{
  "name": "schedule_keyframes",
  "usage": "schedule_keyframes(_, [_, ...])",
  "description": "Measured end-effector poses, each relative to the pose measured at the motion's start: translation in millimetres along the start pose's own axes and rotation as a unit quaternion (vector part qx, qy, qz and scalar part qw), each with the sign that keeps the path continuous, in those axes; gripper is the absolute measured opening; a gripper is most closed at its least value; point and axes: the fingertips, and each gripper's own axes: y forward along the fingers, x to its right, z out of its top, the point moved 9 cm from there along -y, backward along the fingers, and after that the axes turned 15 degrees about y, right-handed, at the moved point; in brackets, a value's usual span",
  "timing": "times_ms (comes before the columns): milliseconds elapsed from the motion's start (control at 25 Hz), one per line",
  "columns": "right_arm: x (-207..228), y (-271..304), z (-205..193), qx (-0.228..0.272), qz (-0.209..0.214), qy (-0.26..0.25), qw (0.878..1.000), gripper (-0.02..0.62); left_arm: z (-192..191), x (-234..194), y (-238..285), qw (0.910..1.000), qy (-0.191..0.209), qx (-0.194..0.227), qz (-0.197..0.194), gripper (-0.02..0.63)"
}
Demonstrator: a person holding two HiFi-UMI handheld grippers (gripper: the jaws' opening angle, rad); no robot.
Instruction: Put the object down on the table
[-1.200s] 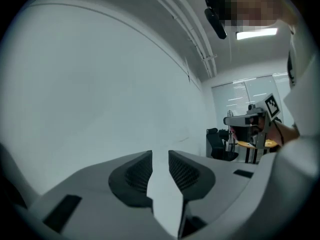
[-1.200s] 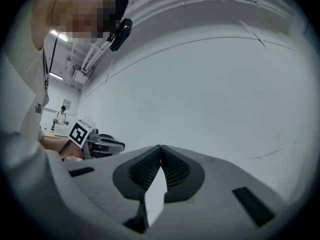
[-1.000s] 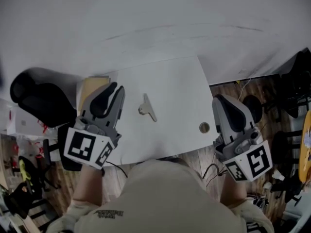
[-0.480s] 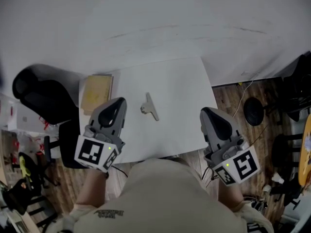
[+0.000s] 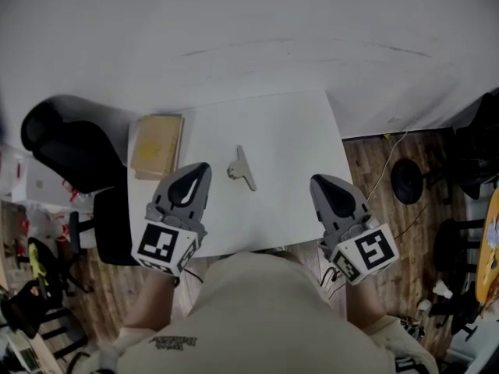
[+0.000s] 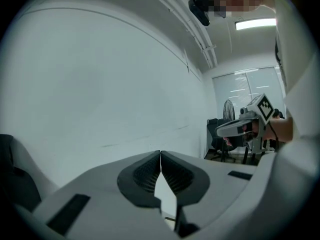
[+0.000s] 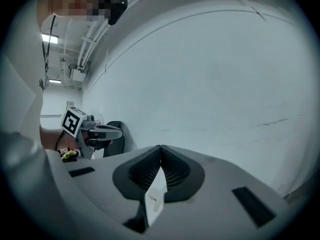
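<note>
Both grippers are empty. The left gripper (image 5: 199, 171) has its jaws fully together, with nothing between the ribbed pads in the left gripper view. The right gripper (image 5: 318, 182) is the same, its pads meeting tip to tip in the right gripper view. The object (image 5: 242, 168) — a small beige clip-like piece with a straight bar and a rounded lobe on one side — lies flat on the white table (image 5: 292, 146), touching neither gripper. It sits between the two grippers and slightly ahead of their tips, near the middle of the tabletop. Its long axis runs roughly away from the person, with the far end tilted a little to the left and the near end to the right; the lobe faces the left gripper. The left gripper is the nearer unit, its tip just beside the object, while the right gripper's tip stands well apart toward the table's right edge. A flat tan pad (image 5: 158, 145) rests at the far left corner of the table, clear of the object. Judgement: the put-down appears complete — the object is already supported by the table alone. Any further approach would most directly come from the left gripper, which would have to open its jaws across the bar's short dimension.
</note>
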Motion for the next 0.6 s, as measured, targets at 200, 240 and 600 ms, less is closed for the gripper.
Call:
schedule_keyframes(200, [-4, 3, 2, 0.002, 0.007, -0.007, 1.0, 0.023, -4, 1, -5, 0.9999, 0.002, -0.011, 0.01, 0.023])
schedule_keyframes(240, [-5, 4, 2, 0.001, 0.008, -0.007, 1.0, 0.023, -2, 0, -6, 0.9999, 0.001, -0.01, 0.011, 0.023])
schedule_keyframes(600, [-24, 17, 0, -0.003, 0.021, -0.018, 1.0, 0.023, -2, -1, -19, 0.9999, 0.005, -0.008, 0.014, 0.023])
